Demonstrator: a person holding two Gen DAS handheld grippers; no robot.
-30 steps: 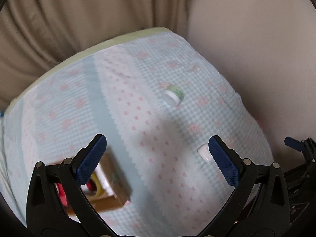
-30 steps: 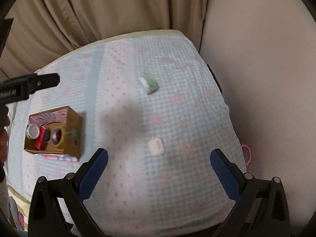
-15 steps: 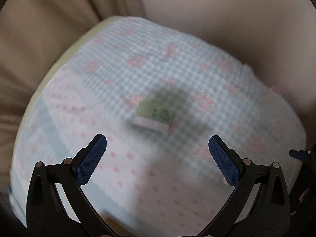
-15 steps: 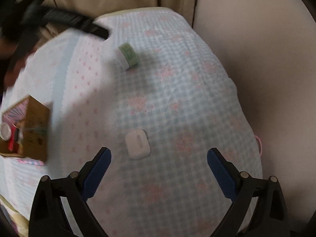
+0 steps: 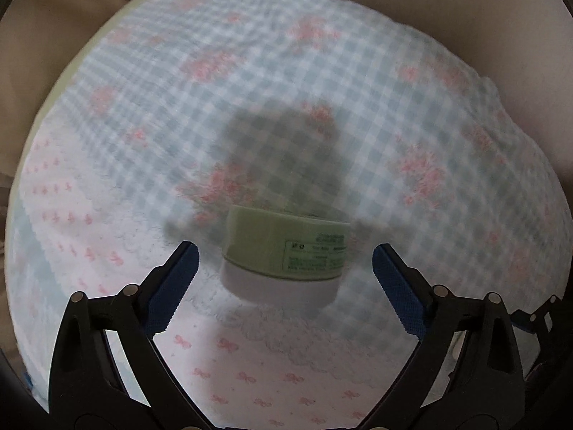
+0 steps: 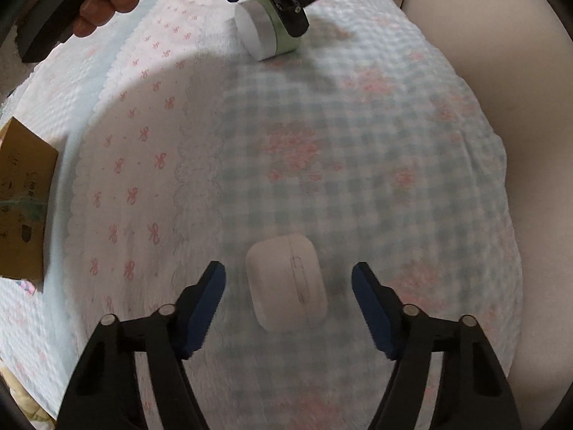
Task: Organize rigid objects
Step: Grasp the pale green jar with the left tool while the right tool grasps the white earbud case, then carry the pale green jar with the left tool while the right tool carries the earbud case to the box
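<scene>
Both tongs spread, each straddling its own item on the bed.

My left tongs (image 5: 284, 268) are wide apart around the green jar (image 5: 286, 251), which lies on its side on the checked blanket (image 5: 412, 114) with its white lid (image 5: 279, 286) toward me; neither pad touches it. My right tongs (image 6: 288, 290) are also spread, either side of the white earbud case (image 6: 286, 283), lying flat, untouched. A cardboard box (image 6: 25, 200) sits well off to the left.
</scene>
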